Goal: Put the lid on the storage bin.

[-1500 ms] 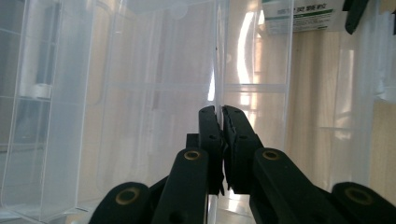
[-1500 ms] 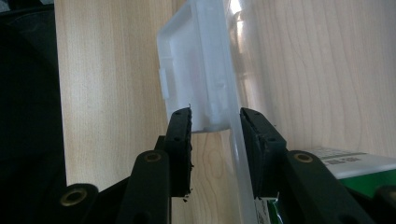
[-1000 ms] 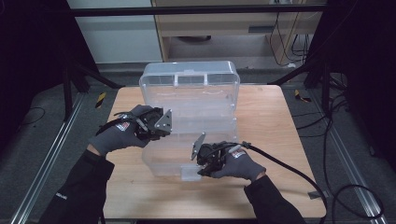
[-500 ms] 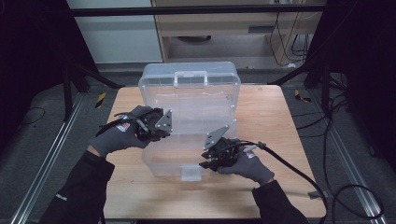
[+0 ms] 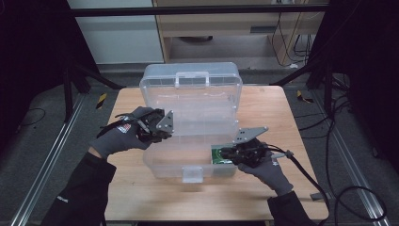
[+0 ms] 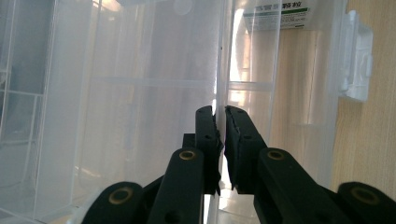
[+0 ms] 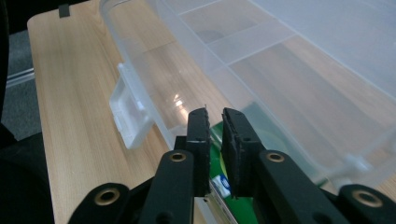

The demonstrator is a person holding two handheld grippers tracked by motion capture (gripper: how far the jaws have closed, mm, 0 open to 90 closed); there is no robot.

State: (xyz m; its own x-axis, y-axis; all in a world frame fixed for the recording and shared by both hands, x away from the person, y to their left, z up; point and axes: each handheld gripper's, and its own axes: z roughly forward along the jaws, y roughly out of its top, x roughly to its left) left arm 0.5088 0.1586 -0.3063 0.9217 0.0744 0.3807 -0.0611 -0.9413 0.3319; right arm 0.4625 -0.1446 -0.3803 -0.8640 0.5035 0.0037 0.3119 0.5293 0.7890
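- A wooden table [image 5: 263, 197] stands in a dim room, with a clear plastic box [image 5: 188, 155] at its middle, lid raised.
- Left tongs [image 5: 162, 131] are clamped on the box's left wall.
- Right tongs [image 5: 225, 153] grip a green packet [image 5: 217, 157] in the box's front right corner.

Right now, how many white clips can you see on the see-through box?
2. One white latch sits on the front wall of the clear box, near the table edge. The other clip is on the raised lid's top edge. Others may be hidden.
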